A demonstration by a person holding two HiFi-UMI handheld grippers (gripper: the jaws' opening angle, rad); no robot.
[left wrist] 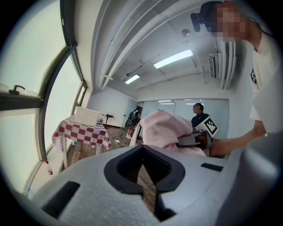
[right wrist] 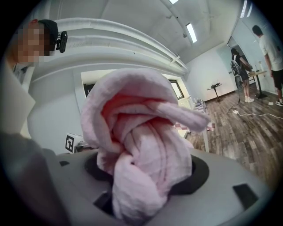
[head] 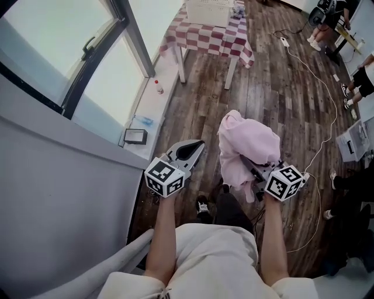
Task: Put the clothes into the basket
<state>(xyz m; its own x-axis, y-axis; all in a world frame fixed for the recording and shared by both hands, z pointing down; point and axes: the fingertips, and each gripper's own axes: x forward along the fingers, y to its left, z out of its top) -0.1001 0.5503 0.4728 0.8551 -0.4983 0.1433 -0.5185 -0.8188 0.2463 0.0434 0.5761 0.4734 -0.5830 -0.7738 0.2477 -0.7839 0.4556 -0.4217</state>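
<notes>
**Pink garment gripped in the right gripper, basket far up the frame**

The pink garment [head: 248,146] is sitting bunched in a soft ball just right of the middle of the head view, held up off the wooden floor [head: 280,99]. It is looking light and floppy, a plush cloth that is folding over itself, with a loose tail drooping at the lower edge of the bundle. Cloth like this is likely giving under any grip and is not going to break. It may be slipping out fold by fold if only a thin layer is pinched, so a thick gather near the middle of the bundle is looking like the safest hold.

The right gripper [head: 257,169] is doing just that. In its own view its jaws are clenching on a twisted wad of the cloth, which is spilling over both sides. The left gripper [head: 196,149], just left of the garment, is showing its jaws pressed together on nothing.

What looks like the white basket [head: 208,11] is standing on the checked table [head: 236,41] at the top centre of the head view, well apart from the garment.
</notes>
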